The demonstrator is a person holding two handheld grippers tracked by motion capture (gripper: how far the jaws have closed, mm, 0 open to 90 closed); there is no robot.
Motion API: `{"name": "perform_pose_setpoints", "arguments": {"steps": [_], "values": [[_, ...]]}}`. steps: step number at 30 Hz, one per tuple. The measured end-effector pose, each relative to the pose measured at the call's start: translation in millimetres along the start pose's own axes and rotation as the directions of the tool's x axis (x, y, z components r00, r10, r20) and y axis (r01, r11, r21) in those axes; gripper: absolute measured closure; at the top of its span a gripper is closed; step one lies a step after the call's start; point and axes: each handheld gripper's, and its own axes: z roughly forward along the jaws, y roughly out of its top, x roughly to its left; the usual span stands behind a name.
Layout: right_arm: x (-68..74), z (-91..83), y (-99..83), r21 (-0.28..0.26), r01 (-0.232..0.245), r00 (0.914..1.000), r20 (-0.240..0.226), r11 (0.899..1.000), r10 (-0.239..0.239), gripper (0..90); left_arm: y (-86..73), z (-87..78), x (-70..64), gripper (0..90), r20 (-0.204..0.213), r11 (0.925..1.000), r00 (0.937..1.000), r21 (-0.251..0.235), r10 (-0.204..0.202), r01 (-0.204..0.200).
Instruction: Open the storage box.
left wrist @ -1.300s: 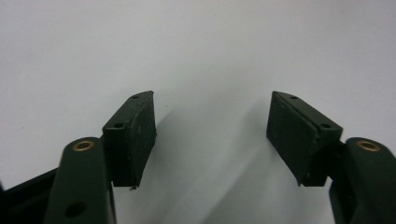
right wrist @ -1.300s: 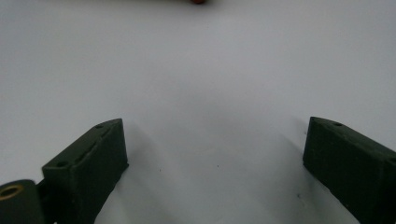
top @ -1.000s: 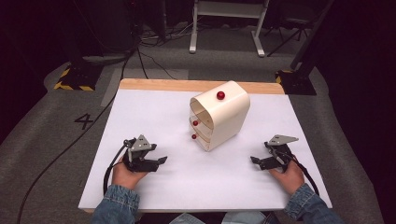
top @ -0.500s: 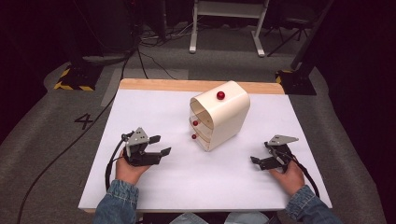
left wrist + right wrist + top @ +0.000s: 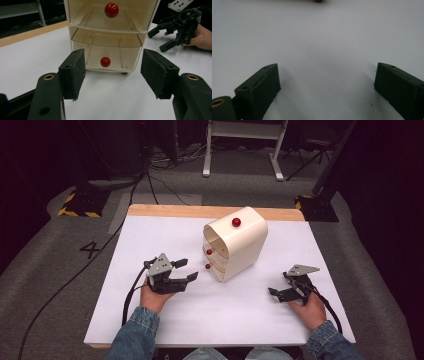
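Glossy plastic drawer unit; matt tabletop, prob. paper.

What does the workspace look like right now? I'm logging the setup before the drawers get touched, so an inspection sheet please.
Surface: white table with a wooden far edge.
Job's things: cream drawer unit near the centre, drawers shut; lower red knob faces the left gripper.
Clutter: nothing seen.
Grippers: left gripper open, aimed at the drawer fronts, apart from them; right gripper open, low over the table.
Cables: one trails from each gripper; more lie on the floor.
Surroundings: grey floor, a "4" mark, hazard-striped base.
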Motion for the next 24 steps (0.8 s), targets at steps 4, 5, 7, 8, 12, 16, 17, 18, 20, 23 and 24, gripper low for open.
{"name": "perform_pose_setpoints", "arguments": {"steps": [4, 5, 7, 8, 12, 16, 17, 18, 20, 23, 24], "values": [[0.1, 0.0, 0.0, 0.0, -0.001, 1.0, 0.0, 1.0, 0.001, 6.4, 1.2, 10.5, -0.6, 37.4, 0.004, 1.0, 1.0, 0.002, -0.002, 0.002], [0.0, 0.0, 0.0, 0.0, 0.0, 1.0, 0.0, 1.0, 0.0, 6.5, 1.5, 13.6, 0.0, 37.7, 0.001, 1.0, 1.0, 0.008, 0.0, 0.0], [0.1, 0.0, 0.0, 0.0, -0.001, 1.0, 0.0, 1.0, 0.001, 6.5, 0.6, 20.1, 2.0, 37.9, -0.006, 0.9997, 0.9999, 0.018, -0.014, 0.014], [0.1, 0.0, 0.0, 0.0, -0.001, 1.0, 0.0, 1.0, 0.001, 6.4, -0.4, 23.4, 3.4, 38.1, -0.009, 0.9995, 0.9998, 0.025, -0.017, 0.018], [0.2, 0.0, 0.0, -0.001, 0.001, 1.0, 0.001, 1.0, -0.001, 6.5, -6.4, 40.0, 4.0, 39.5, -0.004, 0.9977, 0.9994, 0.059, -0.033, 0.033], [0.2, 0.0, 0.0, -0.001, 0.0, 1.0, 0.001, 1.0, 0.0, 6.5, -9.1, 55.0, 5.6, 43.3, -0.009, 0.995, 0.9982, 0.08, -0.059, 0.06], [0.2, 0.0, 0.0, -0.001, 0.0, 1.0, 0.001, 1.0, 0.0, 6.5, -9.1, 55.0, 5.6, 45.0, -0.009, 0.995, 0.9982, 0.08, -0.059, 0.06], [0.2, 0.0, 0.0, -0.001, 0.0, 1.0, 0.001, 1.0, 0.0, 6.5, -9.6, 57.0, 6.7, 45.0, -0.007, 0.9943, 0.9979, 0.084, -0.065, 0.065], [0.1, 0.0, -0.1, -0.001, 0.001, 1.0, 0.001, 1.0, -0.001, 6.5, -10.7, 60.4, 7.9, 48.9, -0.007, 0.9912, 0.9953, 0.09, -0.097, 0.097], [0.2, 0.0, -0.1, -0.001, 0.001, 1.0, 0.001, 1.0, -0.001, 6.5, -10.7, 65.4, 12.2, 53.2, -0.001, 0.9826, 0.9912, 0.132, -0.132, 0.131], [0.2, -0.1, -0.1, -0.001, 0.002, 1.0, 0.002, 1.0, -0.002, 6.5, -10.9, 67.1, 12.8, 54.5, 0.011, 0.9813, 0.9901, 0.135, -0.14, 0.137]]}}
